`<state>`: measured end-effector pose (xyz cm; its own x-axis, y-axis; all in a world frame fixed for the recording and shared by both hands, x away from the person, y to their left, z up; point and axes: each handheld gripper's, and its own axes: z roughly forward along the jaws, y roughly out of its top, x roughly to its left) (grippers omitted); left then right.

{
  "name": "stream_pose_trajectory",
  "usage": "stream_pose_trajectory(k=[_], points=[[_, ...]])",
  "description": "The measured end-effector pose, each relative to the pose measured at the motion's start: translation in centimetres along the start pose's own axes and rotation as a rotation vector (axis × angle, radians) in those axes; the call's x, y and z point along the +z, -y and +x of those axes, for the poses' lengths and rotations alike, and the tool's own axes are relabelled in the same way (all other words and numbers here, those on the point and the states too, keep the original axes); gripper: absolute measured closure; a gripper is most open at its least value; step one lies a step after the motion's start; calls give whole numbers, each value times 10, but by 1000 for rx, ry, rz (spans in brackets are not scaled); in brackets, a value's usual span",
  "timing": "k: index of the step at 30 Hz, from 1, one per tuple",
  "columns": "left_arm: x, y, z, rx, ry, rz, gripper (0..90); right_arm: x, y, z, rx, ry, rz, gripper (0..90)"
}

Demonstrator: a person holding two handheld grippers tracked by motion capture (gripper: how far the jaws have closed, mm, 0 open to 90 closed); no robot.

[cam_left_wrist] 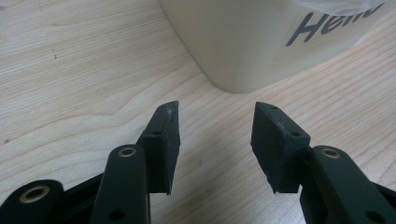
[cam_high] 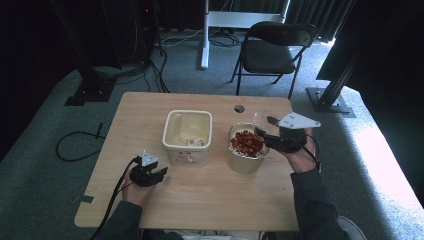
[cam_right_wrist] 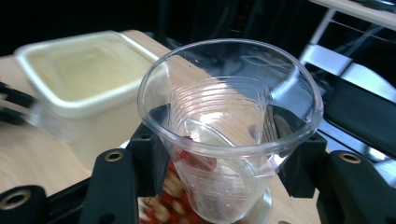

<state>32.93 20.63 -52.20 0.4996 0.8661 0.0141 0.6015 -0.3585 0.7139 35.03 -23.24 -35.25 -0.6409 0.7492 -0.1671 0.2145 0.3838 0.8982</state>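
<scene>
Light wooden table across centre of high view. Black folding chair upper centre-right, beyond the far edge.

Cream rectangular plastic tub, open top, mid-table. Just right of it, round cream container of small red pieces.

Right gripper at right of centre, over that container's right rim. Jaws clamped on clear ribbed plastic cup, one pad either side of the wall below the rim; cup upright, filling centre of right gripper view, red pieces seen through its base.

Left gripper lower left, on table near tub's front corner. Jaws apart, nothing between; tub wall just ahead, not touching.
</scene>
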Motion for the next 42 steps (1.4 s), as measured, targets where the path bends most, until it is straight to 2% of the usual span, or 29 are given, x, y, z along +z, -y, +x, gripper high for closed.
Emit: stream_pose_trajectory(k=[8, 9, 13, 18, 23, 34, 35, 37, 38, 39, 42], points=[[-1, 0, 1, -3, -1, -3, 527, 22, -19, 21, 37, -130, -35, 428], [-1, 0, 1, -4, -1, -3, 527, 32, -25, 32, 25, -155, -42, 427], [-2, 0, 2, -4, -2, -4, 528, 47, -39, 47, 11, -217, -51, 425], [-2, 0, 3, -4, -1, -10, 527, 66, -54, 58, 21, -251, -57, 423], [-3, 0, 3, -3, -2, -8, 527, 91, -62, 66, 29, -258, -42, 419], [-3, 0, 3, -9, -3, -9, 527, 138, -65, 81, 62, -278, -1, 393], [-3, 0, 4, -8, -3, -9, 527, 142, -65, 82, 67, -284, 7, 368], [-3, 1, 4, -9, -4, -8, 527, 151, -64, 85, 86, -270, 40, 236], [-3, 1, 4, -8, -5, -8, 527, 156, -64, 85, 104, -298, 59, 179], [-4, 1, 4, -7, -4, -8, 527, 159, -63, 84, 130, -325, 76, 148], [-4, 1, 5, -6, -4, -10, 527, 161, -62, 86, 122, -344, 85, 124]])
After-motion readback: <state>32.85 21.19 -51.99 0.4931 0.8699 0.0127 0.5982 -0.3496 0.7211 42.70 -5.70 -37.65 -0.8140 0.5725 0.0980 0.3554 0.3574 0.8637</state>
